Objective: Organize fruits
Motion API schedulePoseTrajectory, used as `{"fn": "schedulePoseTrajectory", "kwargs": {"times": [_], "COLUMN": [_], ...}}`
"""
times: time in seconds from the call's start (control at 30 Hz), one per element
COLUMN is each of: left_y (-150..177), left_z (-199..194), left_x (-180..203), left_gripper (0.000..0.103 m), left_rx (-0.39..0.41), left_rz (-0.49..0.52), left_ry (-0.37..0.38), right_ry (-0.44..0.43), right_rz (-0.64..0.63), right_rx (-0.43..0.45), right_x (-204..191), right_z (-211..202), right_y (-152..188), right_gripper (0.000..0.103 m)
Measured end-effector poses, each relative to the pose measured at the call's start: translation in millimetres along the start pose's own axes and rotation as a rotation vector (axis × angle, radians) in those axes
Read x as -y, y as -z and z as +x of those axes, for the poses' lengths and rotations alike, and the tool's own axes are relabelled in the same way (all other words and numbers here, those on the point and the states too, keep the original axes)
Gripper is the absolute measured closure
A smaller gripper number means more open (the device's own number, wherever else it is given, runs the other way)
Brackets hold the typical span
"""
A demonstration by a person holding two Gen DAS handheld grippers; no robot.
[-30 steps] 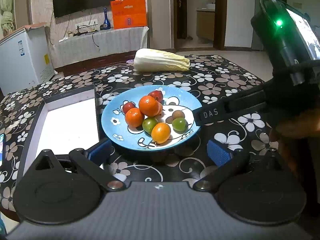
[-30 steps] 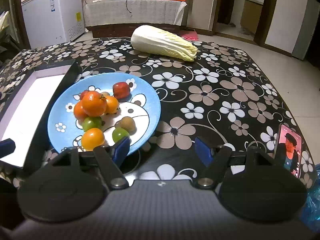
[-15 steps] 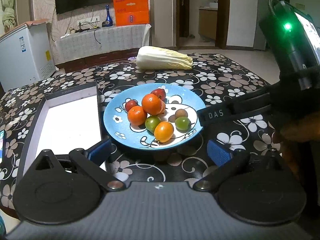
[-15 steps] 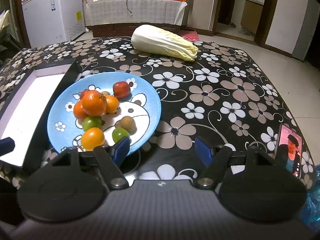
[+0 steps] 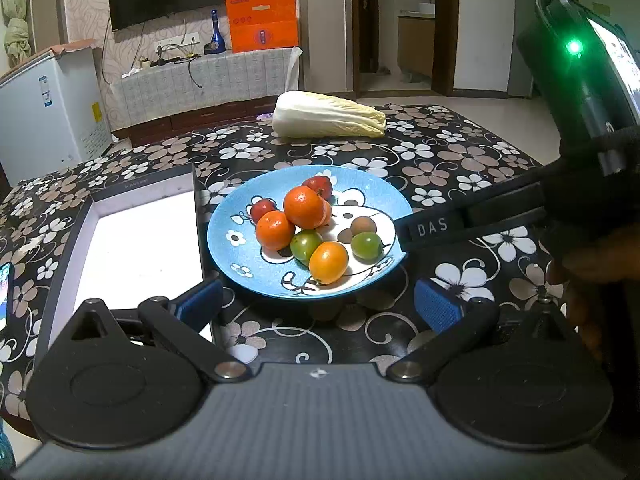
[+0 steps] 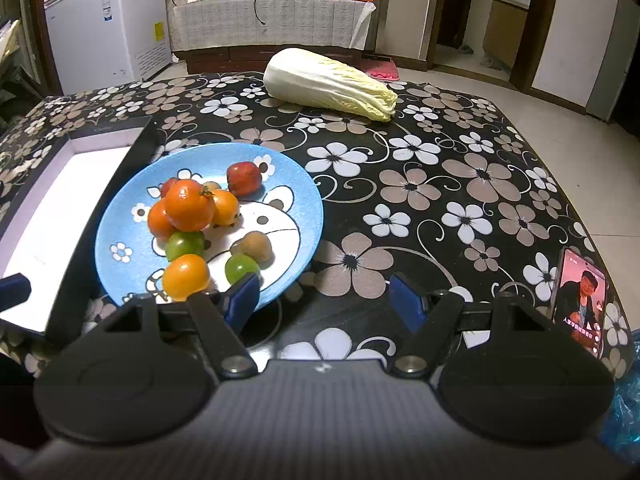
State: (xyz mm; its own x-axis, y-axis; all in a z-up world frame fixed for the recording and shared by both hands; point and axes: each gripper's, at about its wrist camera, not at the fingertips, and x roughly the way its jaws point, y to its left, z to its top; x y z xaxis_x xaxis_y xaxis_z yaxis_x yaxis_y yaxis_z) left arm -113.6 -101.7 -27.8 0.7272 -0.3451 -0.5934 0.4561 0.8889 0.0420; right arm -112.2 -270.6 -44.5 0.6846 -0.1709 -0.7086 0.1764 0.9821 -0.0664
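The left gripper hung with jaws spread wide and empty; the blue plate of fruits sat just ahead between them. The right gripper, also spread and empty, had the plate ahead of its left jaw.

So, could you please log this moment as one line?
left gripper: open | right gripper: open | fruits: on blue plate | box: beside plate

Glossy glazed blue plate, shiny smooth-skinned fruits, slick floral oilcloth-like table cover
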Motion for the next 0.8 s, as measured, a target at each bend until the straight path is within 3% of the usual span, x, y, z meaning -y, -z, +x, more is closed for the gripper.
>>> {"fn": "schedulePoseTrajectory", "kwargs": {"times": [0.8], "left_y": [2.0], "left_z": [-2.8], "left_x": [-0.4], "left_gripper": [0.001], "left_rx": [0.014], "left_rz": [0.008], "left_ry": [-0.014], "right_ry": [-0.001], "right_rz": [0.003], "right_rx": [0.000], "right_x": [0.4], "right_z": [-0.2], "right_y": [0.1], "right_gripper": [0.029]}}
